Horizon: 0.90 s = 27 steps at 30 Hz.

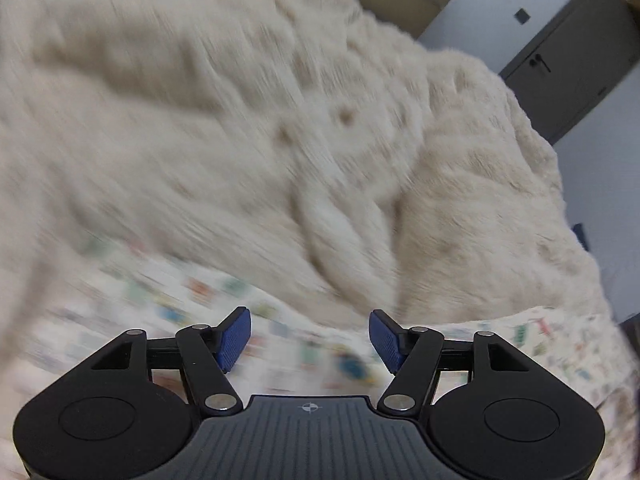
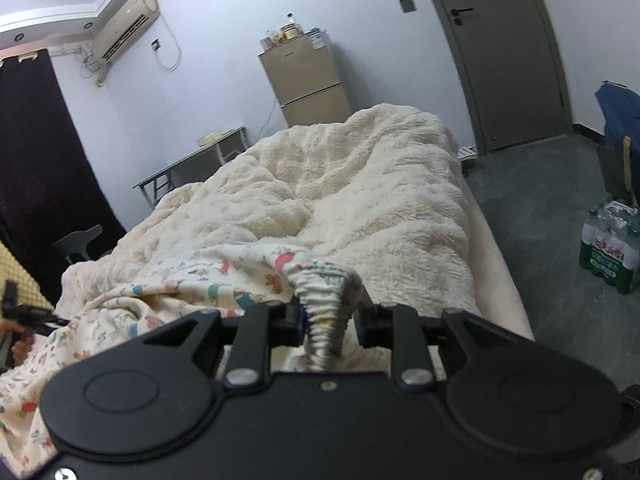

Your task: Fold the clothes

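A cream garment with small colourful prints [image 2: 192,276] lies on the fluffy cream blanket [image 2: 340,184] covering the bed. My right gripper [image 2: 329,312] is shut on the garment's bunched ribbed edge [image 2: 326,312], lifted a little above the bed. In the left wrist view, the left gripper [image 1: 310,334] is open with nothing between its blue pads [image 1: 236,336]; it hovers over the printed garment [image 1: 304,356], which is motion-blurred. At the right wrist view's left edge, a hand holds the left gripper [image 2: 24,314].
The bed's right edge [image 2: 500,264] drops to a grey floor [image 2: 540,200]. A pack of water bottles [image 2: 610,248] stands on the floor at right. A small fridge [image 2: 308,80], a door [image 2: 504,52] and a folding table [image 2: 192,160] are behind the bed.
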### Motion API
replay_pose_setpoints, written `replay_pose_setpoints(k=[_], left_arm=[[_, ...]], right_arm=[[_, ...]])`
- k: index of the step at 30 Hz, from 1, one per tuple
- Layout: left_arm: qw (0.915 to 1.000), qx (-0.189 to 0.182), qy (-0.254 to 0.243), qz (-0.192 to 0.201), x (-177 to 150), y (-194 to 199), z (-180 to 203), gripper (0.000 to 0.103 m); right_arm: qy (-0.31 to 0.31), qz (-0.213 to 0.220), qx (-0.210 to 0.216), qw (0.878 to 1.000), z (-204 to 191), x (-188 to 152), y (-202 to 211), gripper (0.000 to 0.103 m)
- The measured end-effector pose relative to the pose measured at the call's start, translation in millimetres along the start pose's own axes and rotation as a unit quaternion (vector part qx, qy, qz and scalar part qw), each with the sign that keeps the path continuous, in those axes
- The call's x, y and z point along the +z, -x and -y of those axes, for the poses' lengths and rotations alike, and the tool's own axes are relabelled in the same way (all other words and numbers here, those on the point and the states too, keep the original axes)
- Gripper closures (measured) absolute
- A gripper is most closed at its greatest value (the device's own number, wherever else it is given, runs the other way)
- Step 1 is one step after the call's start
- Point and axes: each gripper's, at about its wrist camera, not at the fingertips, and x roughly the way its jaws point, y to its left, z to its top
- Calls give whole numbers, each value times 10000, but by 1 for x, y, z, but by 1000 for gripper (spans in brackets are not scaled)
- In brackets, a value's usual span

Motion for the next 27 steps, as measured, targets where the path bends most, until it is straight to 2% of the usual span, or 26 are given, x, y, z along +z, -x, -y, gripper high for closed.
replay_pose_setpoints(k=[1,2,3,4,5,6,7,11,17,19,21,22,23,27], left_arm=[[9999,-24,49,-109,-2,-9,7,38],[9997,-47,98,-218,-4,-18,15,39],[9995,-20,103,-305,-7,-29,24,41],[9994,26,69,-337,-10,-36,30,60],[9994,53,32,-340,-12,-39,32,89],[9994,59,25,-343,-14,-42,35,103],[9995,51,34,-296,-15,-43,36,103],[9995,110,-134,279,-15,-24,39,103],[9974,-218,-512,462,-5,6,43,103],[9961,-327,-638,523,-2,15,44,103],[9944,-436,-764,584,2,25,45,86],[9935,-491,-826,614,3,30,46,61],[9925,-545,-889,644,5,35,46,43],[9834,-760,-1615,327,9,29,53,39]], right_arm=[[38,14,-8,10000,-2,1,-2,55],[79,6,29,10000,-3,2,-4,51],[113,-24,80,9999,-4,2,-7,51],[117,-70,111,9998,-5,3,-10,51],[118,-121,144,9998,-6,4,-13,52],[104,-186,187,9996,-6,5,-16,54],[110,-214,217,9995,-7,7,-18,55],[156,-241,178,9994,-9,17,-25,55],[327,-403,262,9983,-17,39,-37,54],[401,-597,566,9958,-19,48,-45,52],[585,-816,900,9909,-24,54,-51,51],[726,-917,1031,9878,-28,56,-54,51],[881,-1033,1158,9839,-32,56,-57,51],[1508,-1392,1238,9708,-52,53,-73,52]])
